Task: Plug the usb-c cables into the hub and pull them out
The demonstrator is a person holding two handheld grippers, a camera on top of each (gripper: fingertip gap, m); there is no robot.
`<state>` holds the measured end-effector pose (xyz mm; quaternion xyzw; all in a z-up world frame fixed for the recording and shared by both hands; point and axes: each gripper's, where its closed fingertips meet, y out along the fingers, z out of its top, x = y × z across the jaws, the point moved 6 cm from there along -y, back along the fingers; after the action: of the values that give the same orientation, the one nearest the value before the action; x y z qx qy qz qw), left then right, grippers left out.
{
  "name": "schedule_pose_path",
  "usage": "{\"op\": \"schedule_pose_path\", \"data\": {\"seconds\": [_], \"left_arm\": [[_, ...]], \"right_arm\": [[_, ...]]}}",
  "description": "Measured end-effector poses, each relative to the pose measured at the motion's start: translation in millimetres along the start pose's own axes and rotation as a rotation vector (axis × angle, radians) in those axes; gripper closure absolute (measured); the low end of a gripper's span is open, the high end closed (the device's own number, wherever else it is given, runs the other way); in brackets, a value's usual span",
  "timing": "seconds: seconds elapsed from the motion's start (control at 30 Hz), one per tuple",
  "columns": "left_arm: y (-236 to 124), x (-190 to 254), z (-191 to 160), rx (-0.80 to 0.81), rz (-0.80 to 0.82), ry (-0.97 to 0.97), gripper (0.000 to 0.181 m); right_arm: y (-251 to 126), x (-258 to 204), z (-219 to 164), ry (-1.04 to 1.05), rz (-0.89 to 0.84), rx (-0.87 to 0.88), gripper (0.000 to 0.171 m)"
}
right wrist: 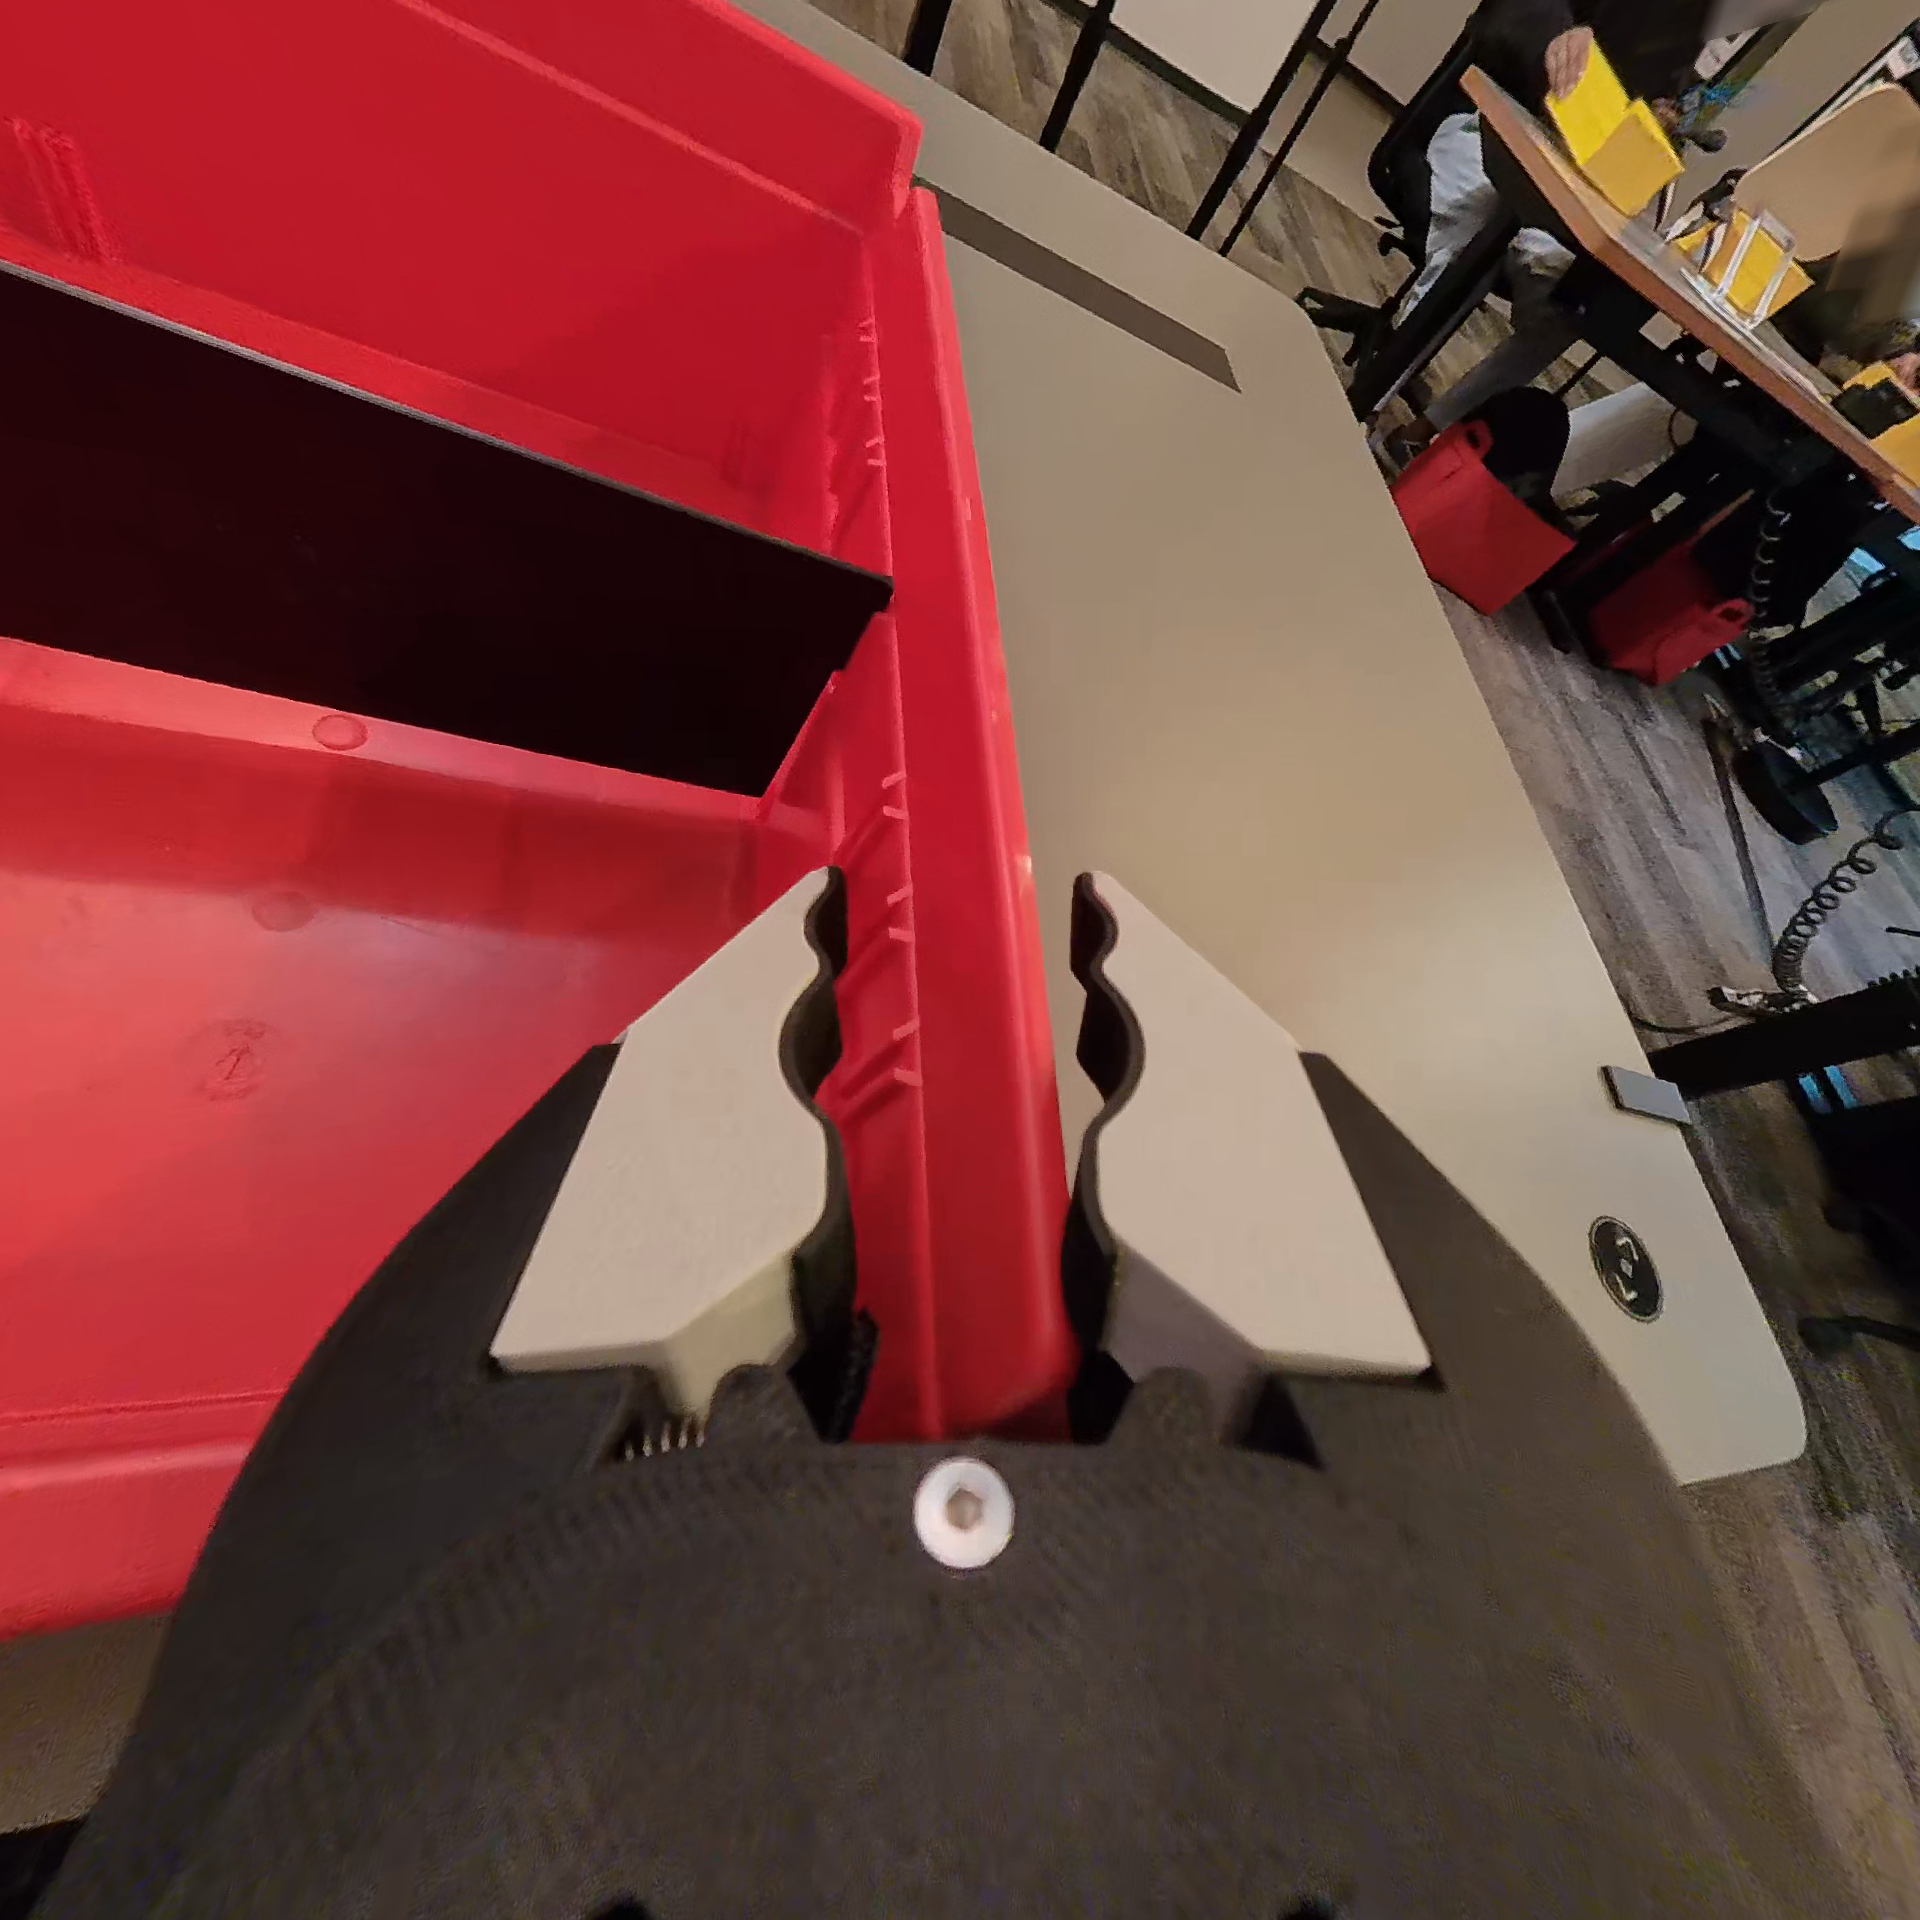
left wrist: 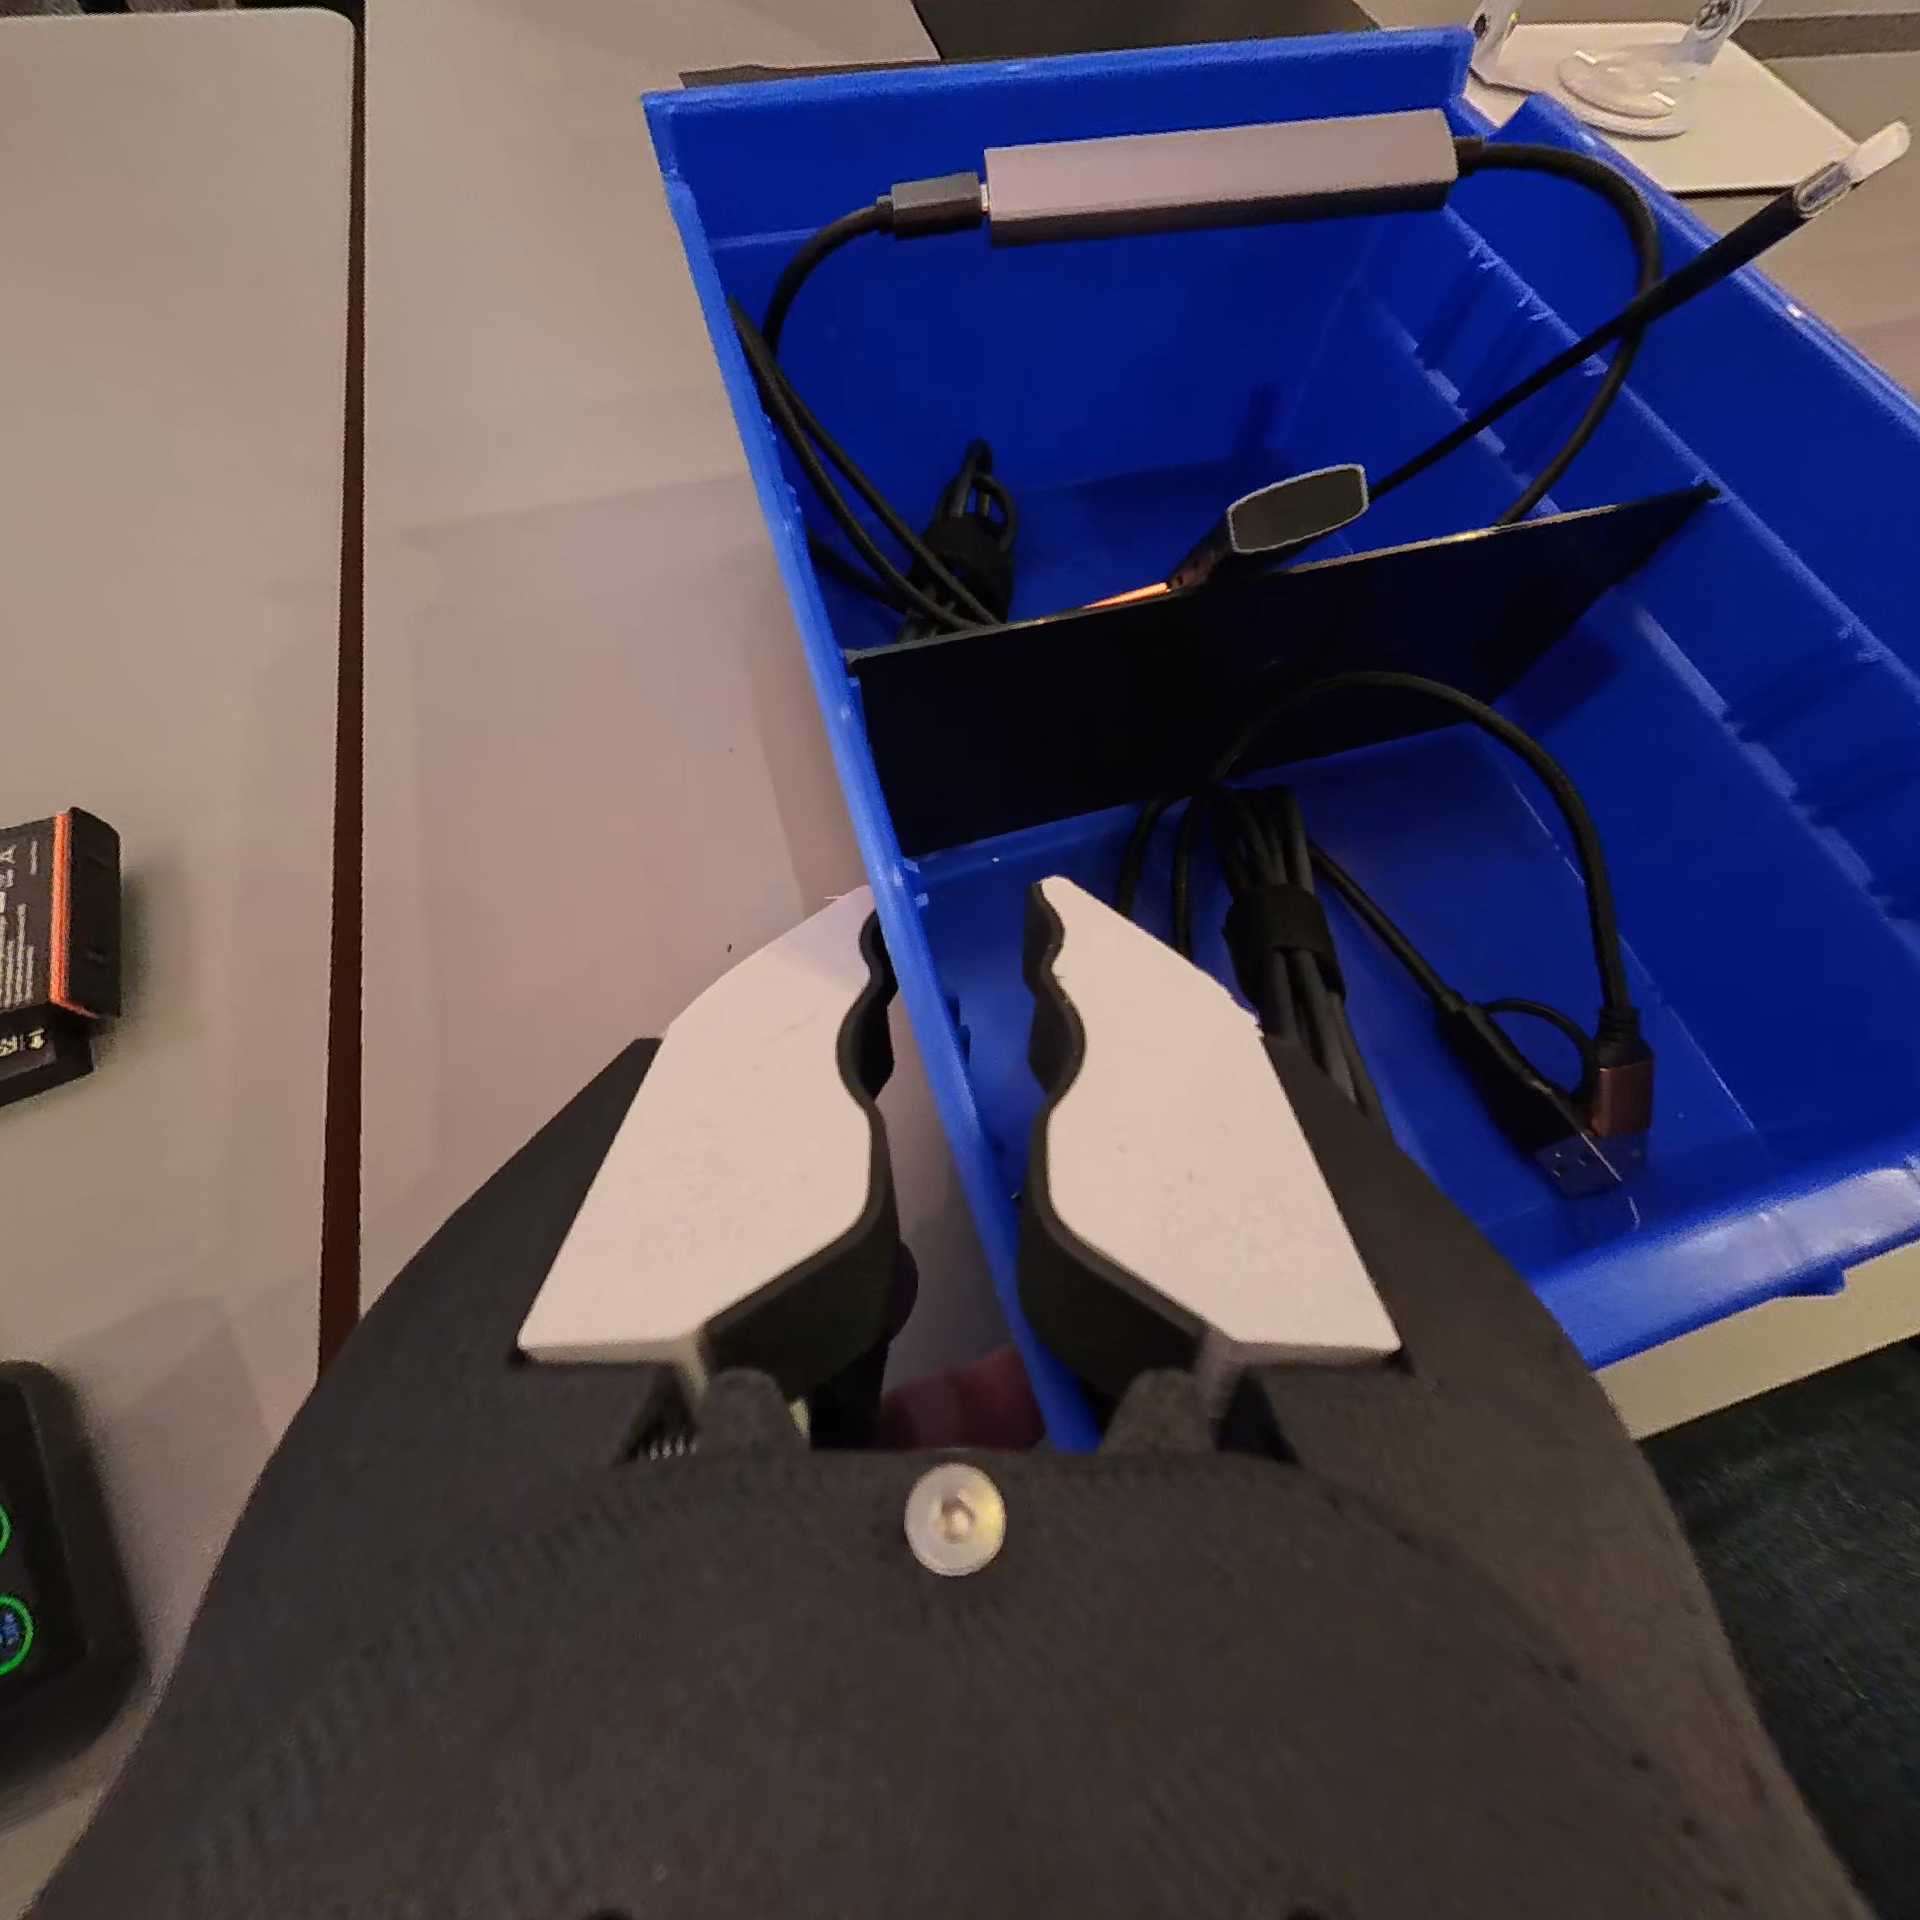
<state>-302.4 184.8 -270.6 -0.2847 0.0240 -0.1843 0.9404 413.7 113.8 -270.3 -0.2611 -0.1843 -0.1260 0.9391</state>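
One cable (left wrist: 831,270) sits plugged in the hub (left wrist: 1216,192) at twelve o'clock; my left gripper (left wrist: 956,914) and right gripper (right wrist: 956,883) stand apart, empty; unplugging remains, I judge.

On my left feed a black battery pack (left wrist: 57,914) lies on the grey counter (left wrist: 540,520). My right feed shows a red bin (right wrist: 416,935) with a black divider (right wrist: 395,561).

The left gripper (left wrist: 951,914) points forward, jaws parted, holding nothing. The right gripper (right wrist: 956,904) does likewise.
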Motion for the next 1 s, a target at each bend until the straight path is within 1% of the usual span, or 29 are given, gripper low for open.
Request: {"op": "schedule_pose_path", "data": {"seconds": [0.3, 0.47, 0.57, 0.67, 0.73, 0.93, 1.0], "left_arm": [[2, -7, 2, 0.008, -0.017, 0.002, 0.159], [3, -9, 3, 0.023, -0.02, -0.017, 0.156], [3, -8, 4, 0.034, -0.024, -0.016, 0.149], [-1, -6, 8, 0.068, -0.036, -0.016, 0.139], [-4, -7, 12, 0.098, -0.039, -0.024, 0.135], [-18, -8, 28, 0.208, -0.018, -0.038, 0.12], [-20, -3, 28, 0.192, -0.045, -0.016, 0.117]], "right_arm": [[1, 21, -10, 0.029, -0.052, -0.003, 0.13], [0, 22, -10, 0.01, -0.048, 0.015, 0.129], [0, 21, -8, 0.011, -0.041, 0.017, 0.121], [-1, 21, -8, 0.008, -0.048, 0.024, 0.119], [-2, 23, -6, 0.008, -0.063, 0.039, 0.119], [-14, 25, 13, -0.036, -0.115, 0.112, 0.114], [-12, 20, 12, -0.063, -0.1, 0.084, 0.113]]}}
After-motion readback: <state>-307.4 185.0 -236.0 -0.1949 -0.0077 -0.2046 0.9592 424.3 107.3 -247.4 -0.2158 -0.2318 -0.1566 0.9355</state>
